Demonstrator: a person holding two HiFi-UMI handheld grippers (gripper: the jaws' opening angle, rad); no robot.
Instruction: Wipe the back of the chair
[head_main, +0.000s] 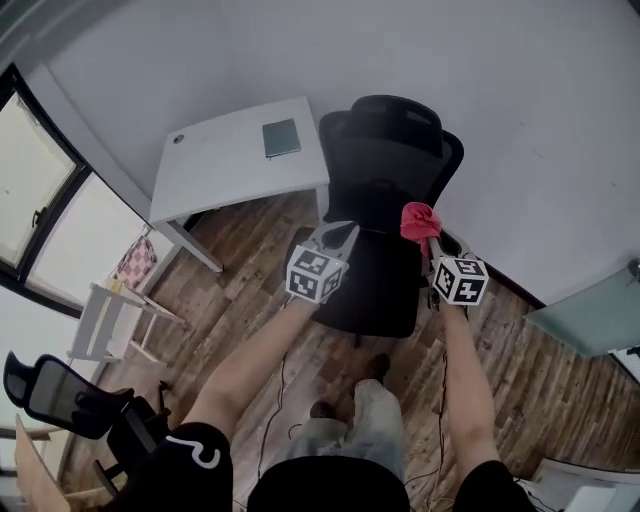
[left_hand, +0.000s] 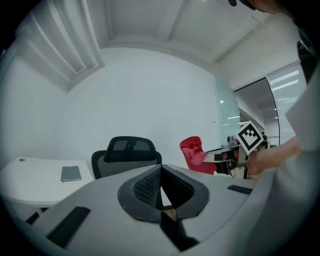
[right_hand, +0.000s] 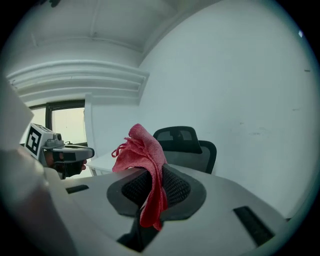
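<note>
Left tool (head_main: 338, 234) held forward, jaws pressed together — empty, right tool (head_main: 429, 240) alongside, clamping red cloth (head_main: 417, 219).

L tool (head_main: 345, 231), R tool (head_main: 429, 240): grey shells, blk ribbed pads (left_hand: 146, 187), b/w marker cubes (head_main: 316, 274); blk sleeves (head_main: 188, 466), grey trousers (head_main: 362, 420).

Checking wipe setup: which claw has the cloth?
The right claw: its jaws are shut on the red cloth. The left claw is shut too, with nothing between its jaws.
</note>
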